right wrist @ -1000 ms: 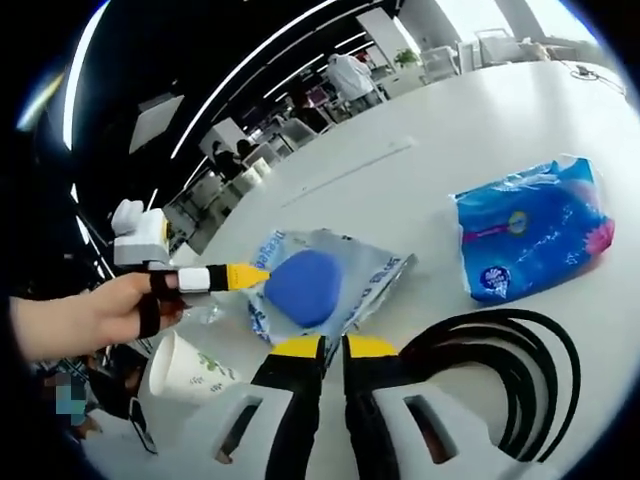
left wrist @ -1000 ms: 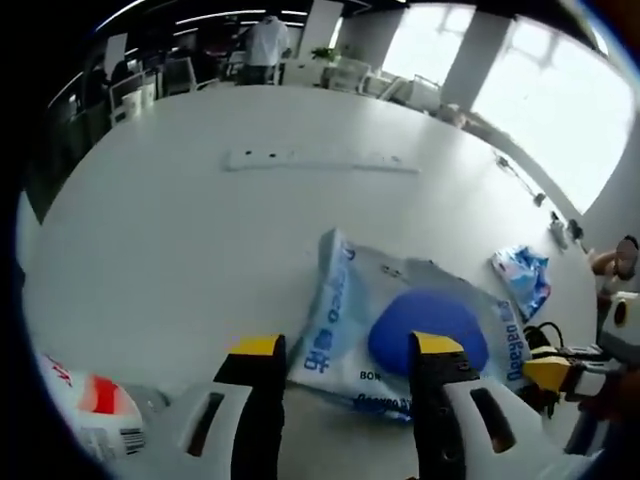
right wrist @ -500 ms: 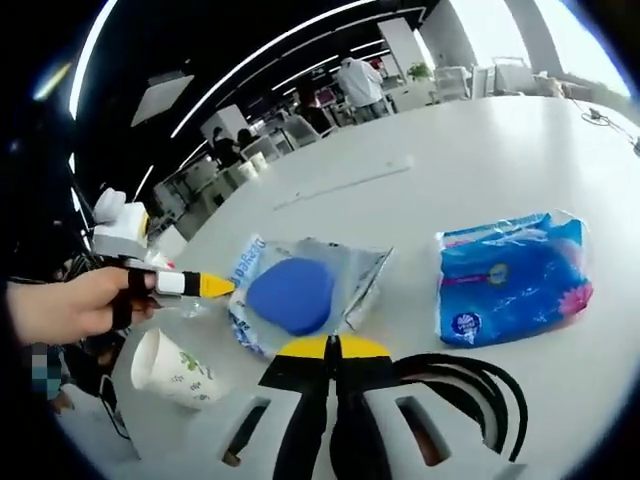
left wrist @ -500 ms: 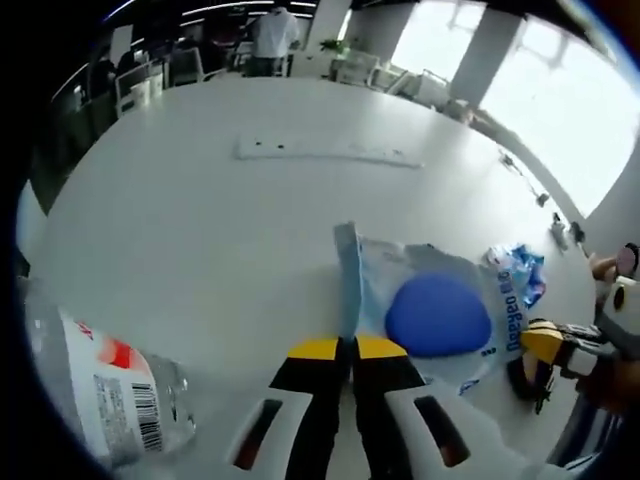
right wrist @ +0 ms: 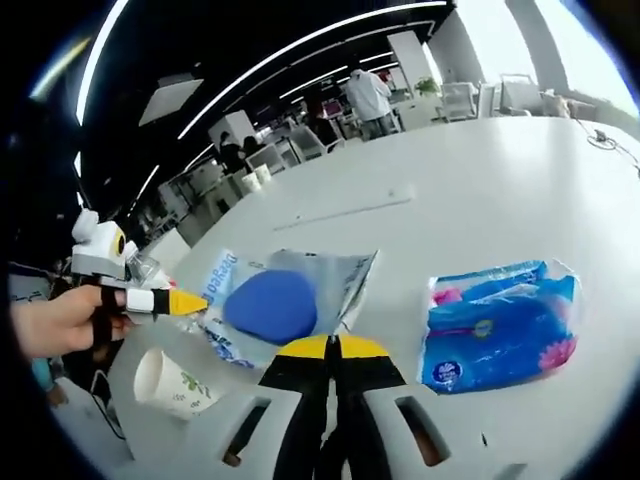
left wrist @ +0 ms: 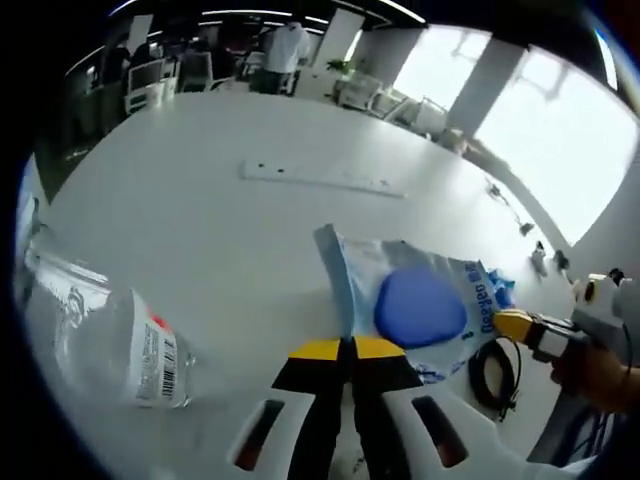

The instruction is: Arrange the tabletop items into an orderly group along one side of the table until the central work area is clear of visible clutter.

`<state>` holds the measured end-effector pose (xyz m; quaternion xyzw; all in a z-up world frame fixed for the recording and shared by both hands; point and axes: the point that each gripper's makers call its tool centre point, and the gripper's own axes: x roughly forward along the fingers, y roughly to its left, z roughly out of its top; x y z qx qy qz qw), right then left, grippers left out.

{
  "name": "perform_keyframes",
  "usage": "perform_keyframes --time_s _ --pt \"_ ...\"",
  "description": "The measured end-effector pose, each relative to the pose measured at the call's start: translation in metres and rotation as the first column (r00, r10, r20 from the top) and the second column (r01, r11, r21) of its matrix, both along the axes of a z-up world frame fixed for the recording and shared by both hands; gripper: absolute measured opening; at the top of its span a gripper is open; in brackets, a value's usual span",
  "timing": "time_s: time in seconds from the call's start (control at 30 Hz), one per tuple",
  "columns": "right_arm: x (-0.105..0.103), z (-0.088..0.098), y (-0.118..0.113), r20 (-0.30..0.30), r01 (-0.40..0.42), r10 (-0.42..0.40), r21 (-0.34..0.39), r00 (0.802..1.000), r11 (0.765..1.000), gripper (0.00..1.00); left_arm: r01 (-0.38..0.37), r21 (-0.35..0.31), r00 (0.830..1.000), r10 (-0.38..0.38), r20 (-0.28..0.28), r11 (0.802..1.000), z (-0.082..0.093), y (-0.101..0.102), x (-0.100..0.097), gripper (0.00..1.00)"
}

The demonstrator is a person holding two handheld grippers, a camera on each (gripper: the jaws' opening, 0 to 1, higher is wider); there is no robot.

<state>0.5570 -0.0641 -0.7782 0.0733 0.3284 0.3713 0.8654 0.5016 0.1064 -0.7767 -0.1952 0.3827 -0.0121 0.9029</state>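
The clear plastic pouch holding a blue rounded pad [left wrist: 415, 305] lay flat on the white table [left wrist: 200, 220], long axis running between the grippers. Left gripper [left wrist: 347, 349] pinched one edge; right gripper [right wrist: 334, 347] pinched the opposite edge.

I see a wide white table [left wrist: 200, 220] with a long power strip [left wrist: 322, 178] inset near its far edge. Bright windows [left wrist: 560, 130] light one side; chairs [right wrist: 300, 140] and dark ceiling light strips [right wrist: 300, 60] lie beyond.
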Motion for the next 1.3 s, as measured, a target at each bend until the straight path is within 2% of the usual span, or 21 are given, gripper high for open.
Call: perform_keyframes --time_s 0.17,0.43,0.53,0.77,1.3 --pt "0.006 0.002 -0.002 0.027 -0.035 0.036 -0.044 0.999 0.998 0.00 0.006 -0.012 1.000 -0.005 0.007 1.000 0.000 -0.006 -0.003 0.00" --pt "0.012 0.000 -0.007 0.026 -0.030 0.031 -0.053 0.999 0.998 0.00 0.012 -0.021 1.000 -0.012 0.002 1.000 -0.004 -0.011 0.001 0.00" --pt "0.012 -0.004 -0.008 0.025 -0.035 0.037 -0.068 0.999 0.997 0.00 -0.016 -0.063 1.000 0.016 -0.007 0.998 -0.007 -0.011 0.002 0.00" --pt "0.013 -0.010 -0.008 0.009 -0.034 0.035 -0.074 0.999 0.997 0.00 -0.002 -0.050 1.000 0.000 -0.025 0.999 -0.015 -0.013 0.000 0.00" --pt "0.011 -0.029 -0.014 -0.042 -0.032 0.028 -0.098 0.999 0.995 0.00 -0.006 -0.083 0.998 0.001 -0.060 0.997 -0.029 -0.019 -0.005 0.00"
